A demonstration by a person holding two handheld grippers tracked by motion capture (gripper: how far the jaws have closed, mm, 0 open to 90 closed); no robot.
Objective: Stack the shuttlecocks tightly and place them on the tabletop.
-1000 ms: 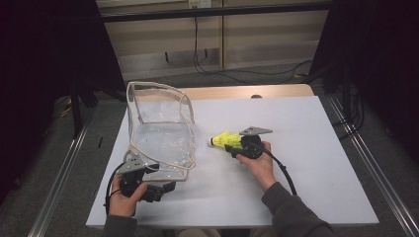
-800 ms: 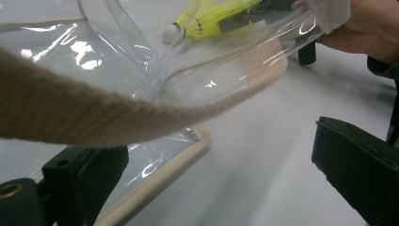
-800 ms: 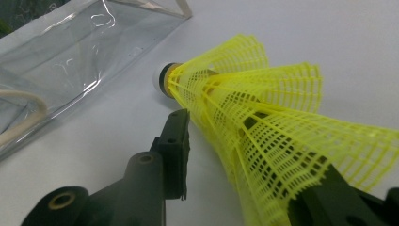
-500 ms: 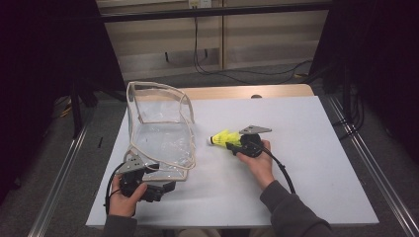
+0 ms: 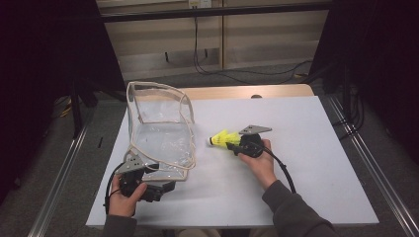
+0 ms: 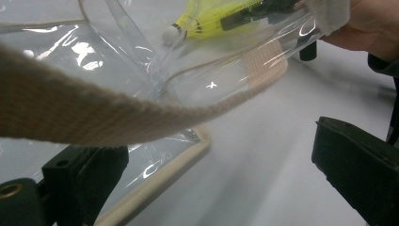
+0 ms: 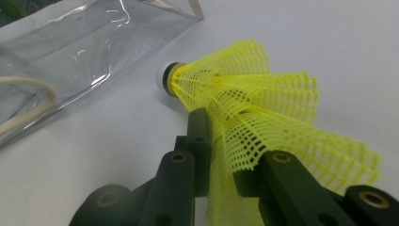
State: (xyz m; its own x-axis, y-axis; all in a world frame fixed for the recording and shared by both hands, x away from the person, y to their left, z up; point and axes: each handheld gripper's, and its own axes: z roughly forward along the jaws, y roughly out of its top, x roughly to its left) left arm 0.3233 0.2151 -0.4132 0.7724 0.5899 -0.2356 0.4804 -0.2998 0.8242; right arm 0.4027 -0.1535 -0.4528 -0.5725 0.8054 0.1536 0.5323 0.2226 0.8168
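A yellow mesh shuttlecock with a white cork tip hangs just above the white table, tip pointing left toward a clear plastic bag trimmed in beige. My right gripper is shut on its skirt; in the right gripper view the jaws pinch the shuttlecock mesh at my right gripper. My left gripper lies at the bag's near edge, open. In the left gripper view its jaws stand wide apart at my left gripper, a beige strap crosses in front, and the shuttlecock shows through the bag.
The white table board stretches out to the right of the person's right hand. The bag stands upright with its mouth facing the near side, and its near corner lies left of the shuttlecock. Cables and metal rails run around the table.
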